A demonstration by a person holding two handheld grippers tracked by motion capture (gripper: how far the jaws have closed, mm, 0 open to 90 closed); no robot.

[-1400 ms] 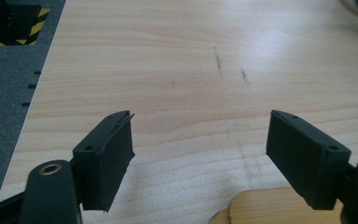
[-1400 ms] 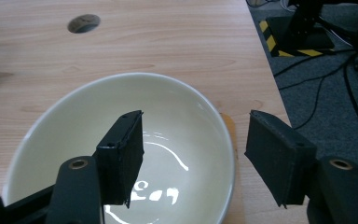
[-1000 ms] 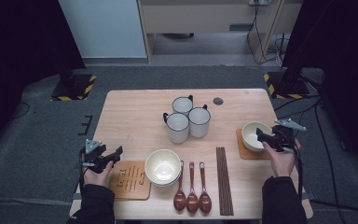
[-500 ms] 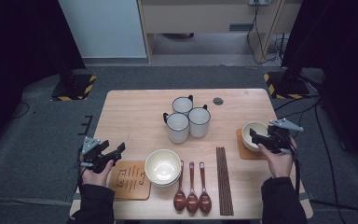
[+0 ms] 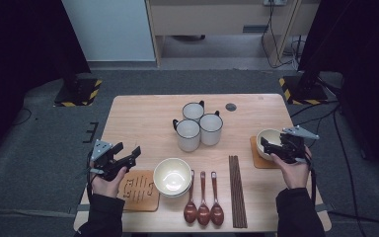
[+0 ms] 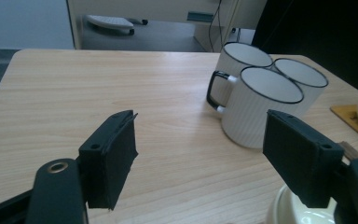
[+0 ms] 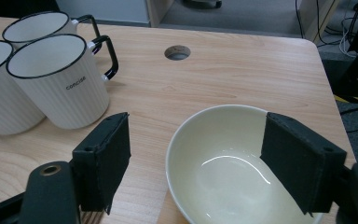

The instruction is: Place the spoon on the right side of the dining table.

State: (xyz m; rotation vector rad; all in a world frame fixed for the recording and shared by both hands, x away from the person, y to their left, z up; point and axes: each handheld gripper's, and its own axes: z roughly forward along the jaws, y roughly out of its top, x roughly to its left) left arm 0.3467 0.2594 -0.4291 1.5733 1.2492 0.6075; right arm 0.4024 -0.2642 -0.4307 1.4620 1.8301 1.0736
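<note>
The right gripper [image 5: 276,146] is hovering at the cream bowl [image 5: 268,142], which is sitting on a wooden coaster [image 5: 256,159] to the right of the three white mugs [image 5: 197,126]. Its jaws are standing wide open, straddling the bowl's rim [image 7: 223,140] without gripping it. The left gripper [image 5: 123,159] is waiting to the left of the mugs, over the desk [image 5: 143,113] beside a second coaster [image 5: 139,190] and a stacked bowl [image 5: 172,176]; its jaws are gaping wide and holding nothing.
</note>
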